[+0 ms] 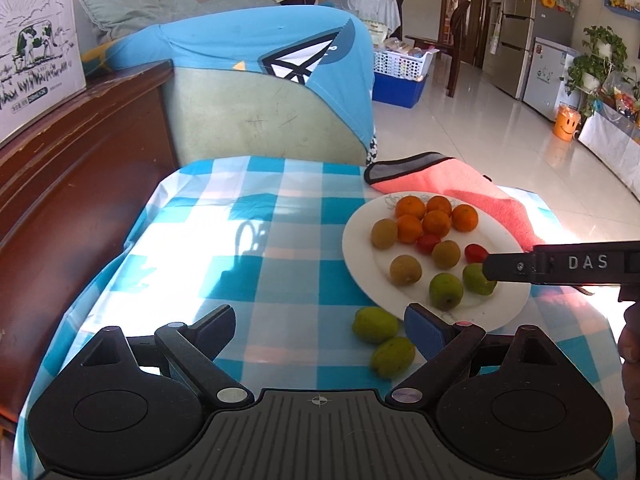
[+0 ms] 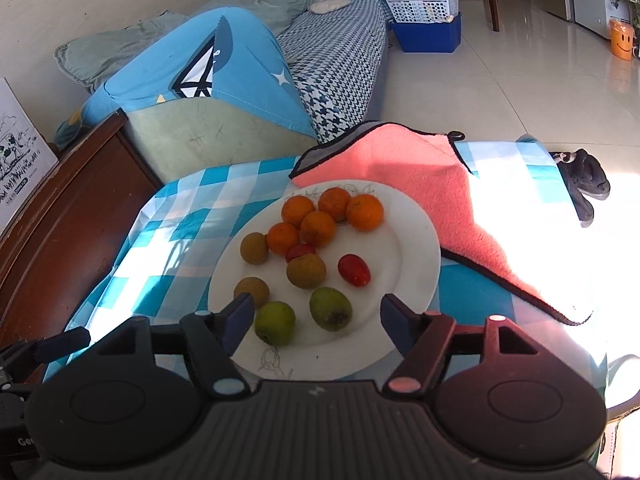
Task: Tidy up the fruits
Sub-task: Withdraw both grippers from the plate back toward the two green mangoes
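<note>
A white plate (image 1: 360, 248) (image 2: 420, 248) on the blue checked tablecloth holds several oranges (image 1: 436, 222) (image 2: 318, 228), three brown fruits (image 1: 405, 269) (image 2: 306, 271), two cherry tomatoes (image 1: 475, 252) (image 2: 353, 270) and two green fruits (image 1: 446, 290) (image 2: 331, 308). Two more green fruits (image 1: 375, 324) lie on the cloth just in front of the plate. My left gripper (image 1: 320, 322) is open and empty, low over the cloth beside them. My right gripper (image 2: 316, 314) is open and empty over the plate's near edge, its jaws either side of the two green fruits; its finger (image 1: 560, 266) shows in the left wrist view.
A pink towel (image 1: 460, 184) (image 2: 420, 168) lies behind and right of the plate. A dark wooden cabinet (image 1: 72, 152) stands left of the table, a sofa with a blue cover (image 1: 260, 52) behind it. Dark slippers (image 2: 588, 184) sit on the floor at right.
</note>
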{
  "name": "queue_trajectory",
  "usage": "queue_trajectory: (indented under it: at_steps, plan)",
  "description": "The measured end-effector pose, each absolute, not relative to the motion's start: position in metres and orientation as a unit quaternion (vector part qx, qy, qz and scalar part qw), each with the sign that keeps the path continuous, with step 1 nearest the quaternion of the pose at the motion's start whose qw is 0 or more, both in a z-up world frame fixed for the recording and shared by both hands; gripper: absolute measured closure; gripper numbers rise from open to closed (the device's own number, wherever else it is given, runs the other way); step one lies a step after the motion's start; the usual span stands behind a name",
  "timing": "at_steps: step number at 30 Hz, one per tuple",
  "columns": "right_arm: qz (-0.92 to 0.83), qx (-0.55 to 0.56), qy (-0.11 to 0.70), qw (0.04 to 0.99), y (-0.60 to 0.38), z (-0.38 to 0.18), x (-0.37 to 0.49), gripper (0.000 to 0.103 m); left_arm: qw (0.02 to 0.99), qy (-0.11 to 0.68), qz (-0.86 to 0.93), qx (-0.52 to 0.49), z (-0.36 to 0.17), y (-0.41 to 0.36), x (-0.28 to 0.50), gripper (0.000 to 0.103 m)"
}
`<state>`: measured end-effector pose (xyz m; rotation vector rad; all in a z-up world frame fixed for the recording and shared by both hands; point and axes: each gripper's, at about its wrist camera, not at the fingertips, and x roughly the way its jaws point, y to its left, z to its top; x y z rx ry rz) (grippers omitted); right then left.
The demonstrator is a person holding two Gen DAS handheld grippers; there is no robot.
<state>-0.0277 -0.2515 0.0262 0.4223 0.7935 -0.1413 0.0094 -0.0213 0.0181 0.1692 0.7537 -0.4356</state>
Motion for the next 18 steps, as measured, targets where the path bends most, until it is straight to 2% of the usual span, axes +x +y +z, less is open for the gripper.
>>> queue_trajectory:
  at_steps: [18]
  plan:
    - [0.034, 0.096, 0.383, 0.918, -0.168, 0.008, -0.054, 0.032, 0.903, 0.41, -0.125, 0.029, 0.009, 0.044, 0.018, 0.01]
